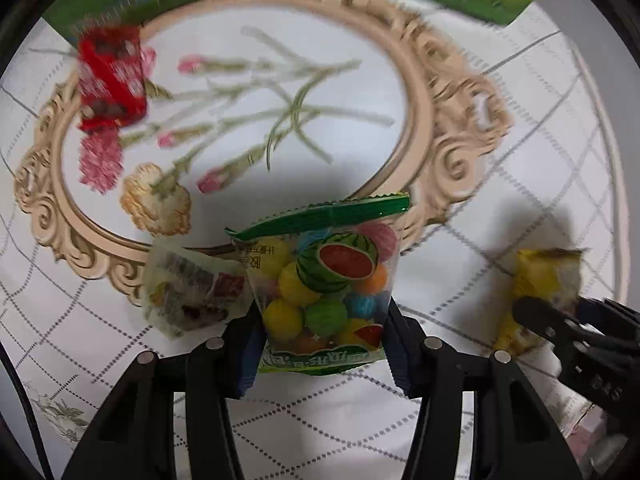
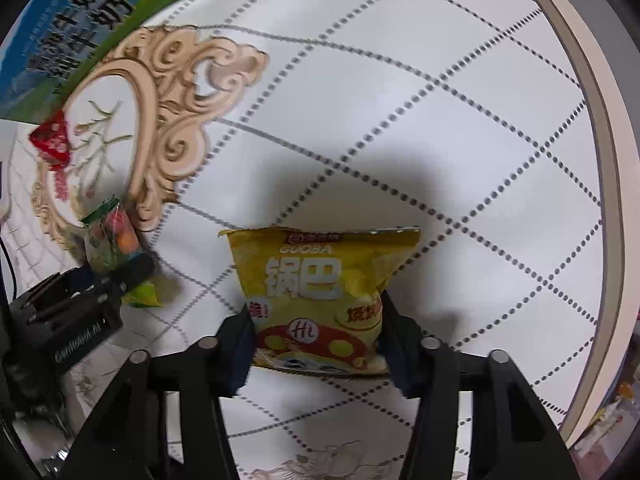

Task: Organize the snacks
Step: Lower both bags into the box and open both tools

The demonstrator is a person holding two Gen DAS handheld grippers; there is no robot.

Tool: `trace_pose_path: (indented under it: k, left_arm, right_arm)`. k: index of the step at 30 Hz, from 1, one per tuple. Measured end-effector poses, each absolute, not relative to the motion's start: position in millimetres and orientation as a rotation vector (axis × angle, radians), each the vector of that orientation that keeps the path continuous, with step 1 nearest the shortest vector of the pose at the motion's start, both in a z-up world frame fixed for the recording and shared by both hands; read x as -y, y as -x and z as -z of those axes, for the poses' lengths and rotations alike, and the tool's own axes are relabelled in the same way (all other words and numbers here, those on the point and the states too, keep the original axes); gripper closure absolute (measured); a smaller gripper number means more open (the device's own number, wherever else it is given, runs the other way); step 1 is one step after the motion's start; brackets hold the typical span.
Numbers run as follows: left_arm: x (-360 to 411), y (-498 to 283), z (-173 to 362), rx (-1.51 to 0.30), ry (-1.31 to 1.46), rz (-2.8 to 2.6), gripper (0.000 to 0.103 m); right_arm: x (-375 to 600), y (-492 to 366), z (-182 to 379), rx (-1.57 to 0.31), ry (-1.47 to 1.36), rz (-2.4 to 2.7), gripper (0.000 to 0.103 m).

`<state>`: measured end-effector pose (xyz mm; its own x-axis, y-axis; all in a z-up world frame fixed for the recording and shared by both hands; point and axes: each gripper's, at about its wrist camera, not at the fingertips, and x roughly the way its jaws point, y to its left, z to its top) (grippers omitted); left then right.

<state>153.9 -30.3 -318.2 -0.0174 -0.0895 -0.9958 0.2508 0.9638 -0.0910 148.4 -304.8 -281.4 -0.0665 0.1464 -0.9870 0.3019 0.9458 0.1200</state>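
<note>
L tongs [image 1: 322,344]: candy bag [image 1: 326,288] upright | R tongs [image 2: 318,344]: guoba bag [image 2: 320,292] upright

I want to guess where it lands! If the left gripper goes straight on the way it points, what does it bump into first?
The left gripper points down with the clear, green-topped bag of colourful candy balls pinched between its fingers. Probably the bag's top edge would meet the white tablecloth with grey diamond lines first, near the beige scrolled oval print; depth is unclear.
</note>
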Motion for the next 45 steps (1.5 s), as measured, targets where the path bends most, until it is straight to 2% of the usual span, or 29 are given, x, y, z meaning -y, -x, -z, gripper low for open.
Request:
trace_pose_path:
  k: [8, 13, 17, 19, 24, 27, 33, 35, 36, 37, 38, 41, 45]
  left_arm:
    - [2.9, -190.4, 207.8, -1.405, -0.024, 0.38, 0.053]
    - [-6.3, -255.1, 139.6, -1.312, 0.041, 0.403, 0.053]
    - [-14.5, -318.8, 116.0, -1.269, 0.017, 0.357, 0.053]
    - [-13.4, -360.2, 112.2, -1.282, -0.005, 0.328, 0.053]
    - [-20.0, -432.1, 155.3, -1.4, -0.019, 0.269, 0.053]
    - [-21.9, -464.6, 189.3, -1.464, -0.029, 0.243, 0.053]
    - [-25.2, -493.8, 237.8, -1.552, -0.049, 0.218, 0.053]
    - [-26.7, -497.8, 247.4, -1.566, -0.051, 0.211, 0.052]
    - [-28.7, -500.6, 252.1, -1.575, -0.046, 0.202, 0.052]
    - [-31.4, -503.5, 257.2, -1.586, -0.035, 0.197, 0.046]
    - [-33.7, -506.0, 262.1, -1.6, -0.021, 0.197, 0.038]
    - [-39.3, -509.3, 265.9, -1.586, -0.005, 0.19, 0.03]
    - [-44.6, -508.7, 262.8, -1.57, 0.007, 0.188, 0.027]
  right_arm:
    - [294.9, -202.9, 180.4, -1.479, -0.366, -0.022, 0.052]
    - [291.6, -265.7, 108.0, -1.363, -0.349, -0.114, 0.052]
    - [264.6, -335.4, 78.7, -1.306, -0.28, -0.129, 0.052]
    - [262.9, -378.5, 82.4, -1.319, -0.242, -0.127, 0.052]
    - [251.6, -464.7, 121.9, -1.429, -0.22, -0.109, 0.052]
    - [241.6, -498.5, 165.5, -1.497, -0.211, -0.1, 0.052]
    - [233.2, -510.8, 225.4, -1.581, -0.192, -0.084, 0.051]
    - [234.4, -517.6, 237.6, -1.601, -0.188, -0.07, 0.042]
    - [234.3, -518.2, 240.3, -1.608, -0.179, -0.066, 0.028]
    - [235.6, -520.4, 246.2, -1.612, -0.18, -0.063, 0.012]
    - [237.2, -521.0, 248.0, -1.614, -0.182, -0.054, 0.009]
    - [241.2, -522.0, 251.0, -1.617, -0.179, -0.036, 0.009]
    - [244.6, -521.1, 246.2, -1.594, -0.162, -0.024, 0.008]
